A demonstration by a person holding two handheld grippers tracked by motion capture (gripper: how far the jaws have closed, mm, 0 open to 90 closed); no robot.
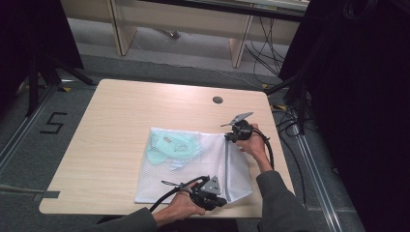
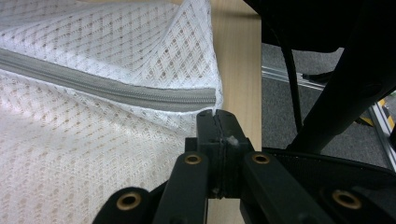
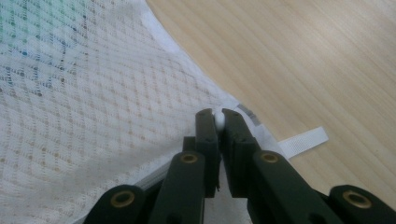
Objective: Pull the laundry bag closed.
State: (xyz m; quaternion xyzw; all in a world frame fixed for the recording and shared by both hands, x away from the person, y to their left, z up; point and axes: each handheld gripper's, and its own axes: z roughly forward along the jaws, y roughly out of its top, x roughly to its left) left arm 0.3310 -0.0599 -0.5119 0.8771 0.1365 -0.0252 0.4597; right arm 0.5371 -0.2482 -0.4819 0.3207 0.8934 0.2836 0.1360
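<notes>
So the left tongs (image 1: pixel 223 201) are clamped tight on the near right corner of the white mesh laundry bag (image 1: pixel 159 179), right at the end of its grey zipper (image 2: pixel 116 88). The bag lies flat on the tabletop (image 1: pixel 111 125) between the two tongs, with a mint-green garment (image 1: pixel 171 147) inside, off to the left of both. The right tongs (image 1: pixel 228 138) are pinched closed on the bag's far right corner, next to a little white loop tab (image 3: pixel 303 140).

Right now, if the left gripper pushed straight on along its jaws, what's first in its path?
The left gripper is shut on the edge of the white mesh bag. Straight ahead lies the end of the bag's grey zipper, then more mesh. Depth is hard to judge, but the zipper end looks first.
</notes>
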